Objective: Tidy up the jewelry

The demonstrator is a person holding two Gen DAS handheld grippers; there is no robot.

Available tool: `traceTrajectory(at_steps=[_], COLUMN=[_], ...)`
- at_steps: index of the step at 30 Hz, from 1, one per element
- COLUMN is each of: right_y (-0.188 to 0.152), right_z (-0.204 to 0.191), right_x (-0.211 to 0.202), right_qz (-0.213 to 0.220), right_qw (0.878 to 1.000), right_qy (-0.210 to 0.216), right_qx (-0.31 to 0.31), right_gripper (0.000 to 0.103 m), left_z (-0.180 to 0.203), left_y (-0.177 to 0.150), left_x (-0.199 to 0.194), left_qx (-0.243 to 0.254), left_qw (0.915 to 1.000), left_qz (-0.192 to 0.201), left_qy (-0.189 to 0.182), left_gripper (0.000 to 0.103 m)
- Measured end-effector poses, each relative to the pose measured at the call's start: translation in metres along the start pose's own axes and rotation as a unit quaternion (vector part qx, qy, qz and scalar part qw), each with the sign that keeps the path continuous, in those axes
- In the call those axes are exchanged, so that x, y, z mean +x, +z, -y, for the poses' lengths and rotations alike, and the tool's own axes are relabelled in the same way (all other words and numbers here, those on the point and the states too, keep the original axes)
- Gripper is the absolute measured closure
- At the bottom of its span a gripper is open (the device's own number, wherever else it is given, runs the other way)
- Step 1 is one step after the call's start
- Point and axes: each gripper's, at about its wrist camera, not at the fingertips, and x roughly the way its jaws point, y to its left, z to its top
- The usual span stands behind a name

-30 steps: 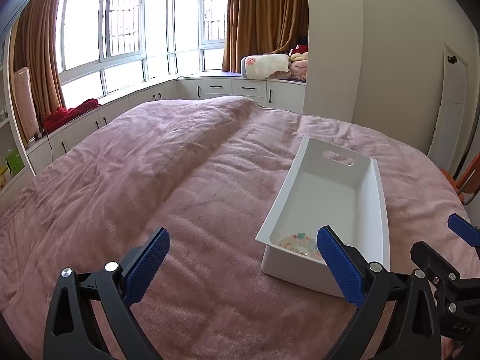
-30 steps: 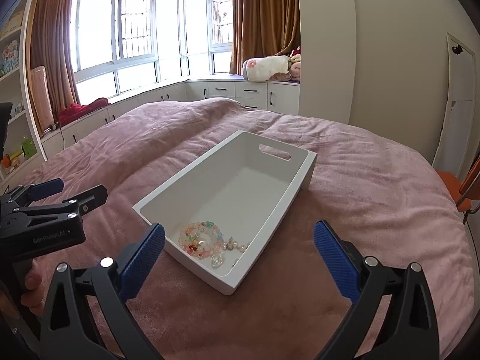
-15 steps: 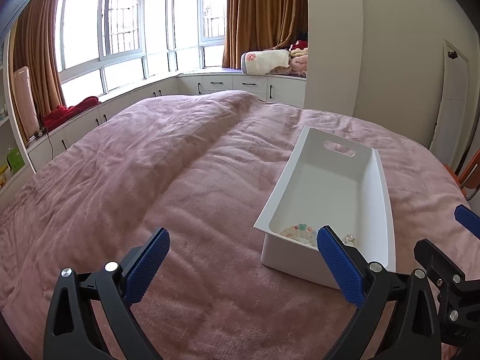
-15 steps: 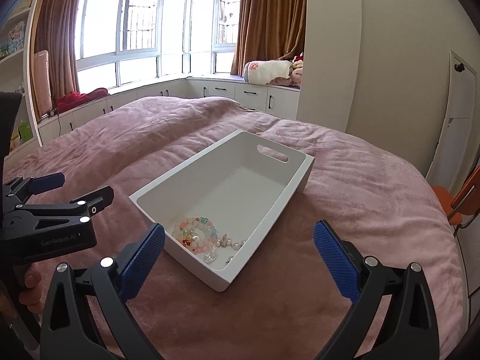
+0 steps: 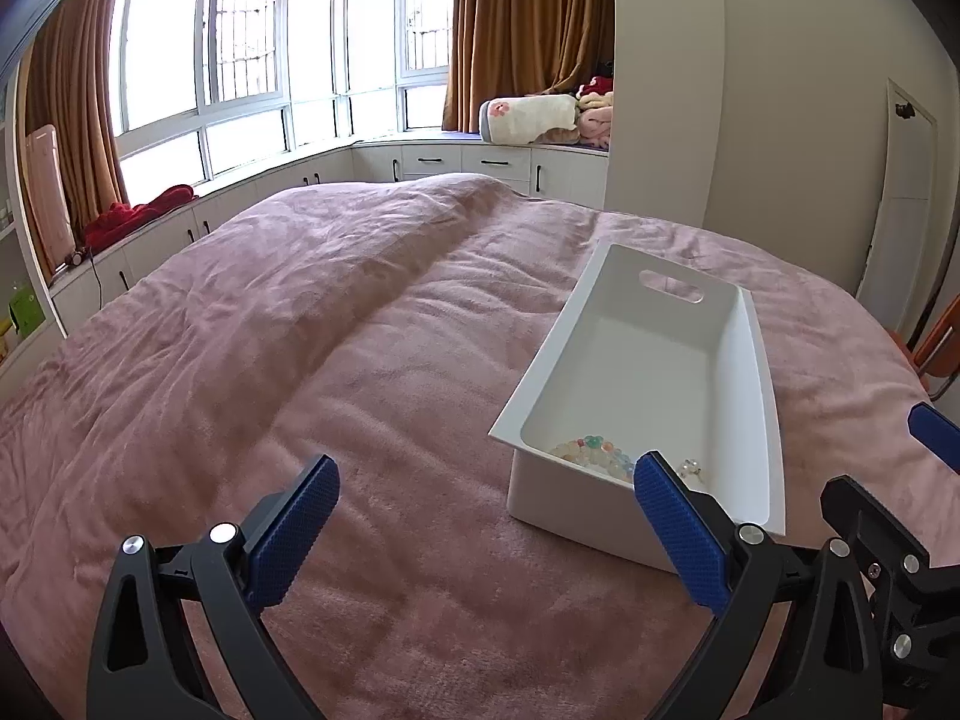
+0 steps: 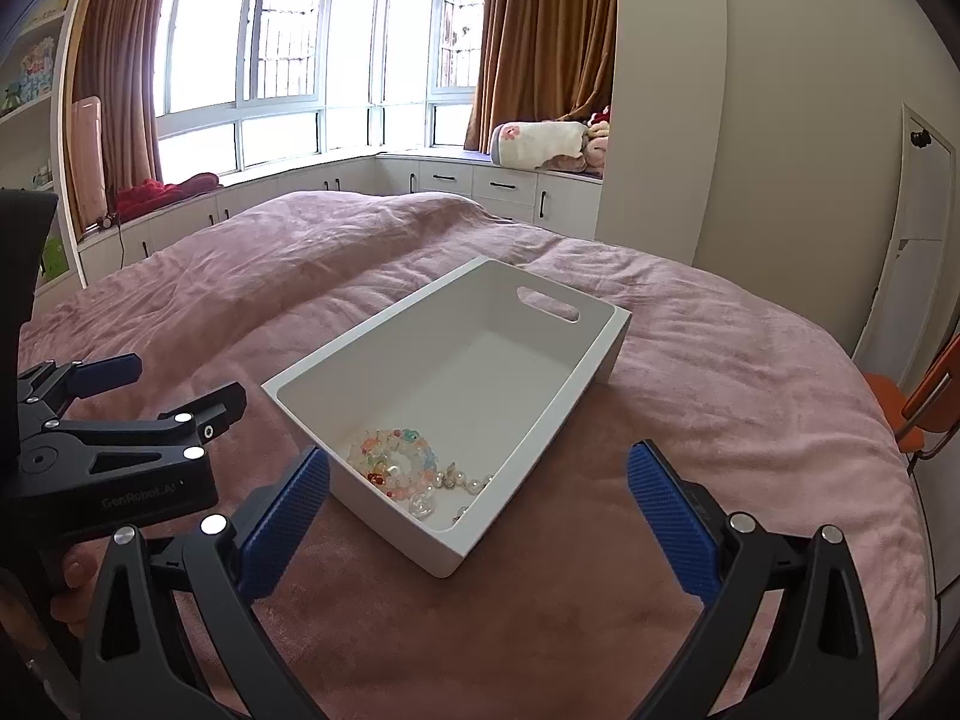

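White bin (image 6: 558,360) on bed (image 6: 690,432), beaded jewelry (image 6: 399,462) inside; both hand-held grippers (image 6: 477,510) apart, empty (approach low, pinch one strand).

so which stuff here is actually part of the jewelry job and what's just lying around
Part of the job:
- white bin on the pink bedspread
- beaded bracelets and pearl strand at the bin's near end
- left tool and right tool, both open and empty

Just lying about:
- red cloth on the window ledge
- rolled blanket
- orange chair
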Motion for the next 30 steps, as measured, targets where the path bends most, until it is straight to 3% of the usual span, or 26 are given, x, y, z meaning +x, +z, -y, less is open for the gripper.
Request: traceTrajectory(at_steps=[30], right_y=[0.0], right_z=[-0.0044], right_x=[-0.0029], right_qz=[0.011], right_qw=[1.0], right_qy=[-0.007], right_qx=[-0.023], right_gripper=[0.005], left_z=[0.0066], left_y=[-0.0008], left_x=[-0.0042], left_qx=[0.01], left_qw=[0.9996], left_qz=[0.02], left_qy=[-0.017], left_gripper=[0.003])
